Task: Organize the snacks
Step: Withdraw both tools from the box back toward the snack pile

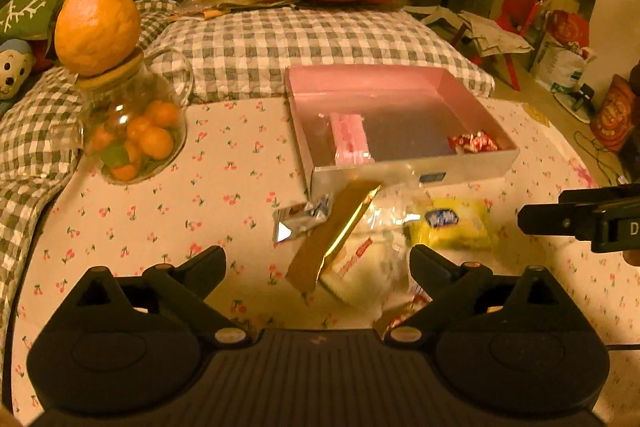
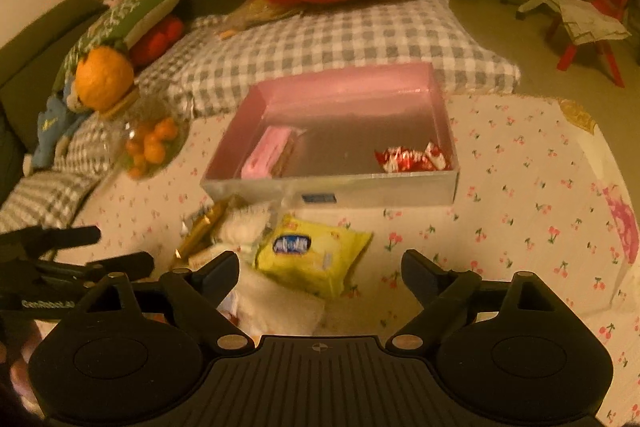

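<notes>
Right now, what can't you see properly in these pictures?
- Yellow packet label: blurred in both views.
- White snack: left view, partly under the gold bar and smeared.
- Box front sticker: too small.
- Right gripper: left view, cut off by the edge.

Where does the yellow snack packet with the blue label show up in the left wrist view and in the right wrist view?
Left wrist view: the yellow snack packet lies right of centre on the cherry-print cloth, just in front of the box.
Right wrist view: the packet lies just left of centre, between the open fingers of the right gripper.
Shared landmark: the pink-lined box, directly behind the packet in both views.
</notes>
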`<state>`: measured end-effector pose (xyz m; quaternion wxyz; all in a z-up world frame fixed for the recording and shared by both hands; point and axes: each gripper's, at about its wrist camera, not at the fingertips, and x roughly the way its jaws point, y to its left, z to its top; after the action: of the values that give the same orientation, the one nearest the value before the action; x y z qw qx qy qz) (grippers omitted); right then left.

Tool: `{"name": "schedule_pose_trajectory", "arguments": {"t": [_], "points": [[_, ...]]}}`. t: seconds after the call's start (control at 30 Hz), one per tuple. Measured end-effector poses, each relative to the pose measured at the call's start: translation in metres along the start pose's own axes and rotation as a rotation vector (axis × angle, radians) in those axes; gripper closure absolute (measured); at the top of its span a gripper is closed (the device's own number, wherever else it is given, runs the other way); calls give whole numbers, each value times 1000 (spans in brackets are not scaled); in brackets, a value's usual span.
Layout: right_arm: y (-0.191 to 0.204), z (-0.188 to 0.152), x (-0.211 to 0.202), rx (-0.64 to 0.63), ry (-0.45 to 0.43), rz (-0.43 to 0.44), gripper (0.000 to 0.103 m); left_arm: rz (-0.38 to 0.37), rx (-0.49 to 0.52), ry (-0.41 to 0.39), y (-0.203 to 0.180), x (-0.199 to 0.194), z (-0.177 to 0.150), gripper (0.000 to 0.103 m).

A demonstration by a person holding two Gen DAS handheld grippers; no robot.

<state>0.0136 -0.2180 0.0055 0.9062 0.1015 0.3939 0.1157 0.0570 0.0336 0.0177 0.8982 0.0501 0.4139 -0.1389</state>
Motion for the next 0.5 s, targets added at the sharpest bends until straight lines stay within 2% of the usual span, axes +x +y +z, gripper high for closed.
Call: {"name": "schedule_pose_trajectory", "arguments": {"t": [0.2,0.5], "points": [[11,-19,9,-109,7,-44,10,22,72,-1,0,3,-20,3],[16,-34,18,-143,33,-7,9,-71,134,-4,-7,-2,-47,3]]}}
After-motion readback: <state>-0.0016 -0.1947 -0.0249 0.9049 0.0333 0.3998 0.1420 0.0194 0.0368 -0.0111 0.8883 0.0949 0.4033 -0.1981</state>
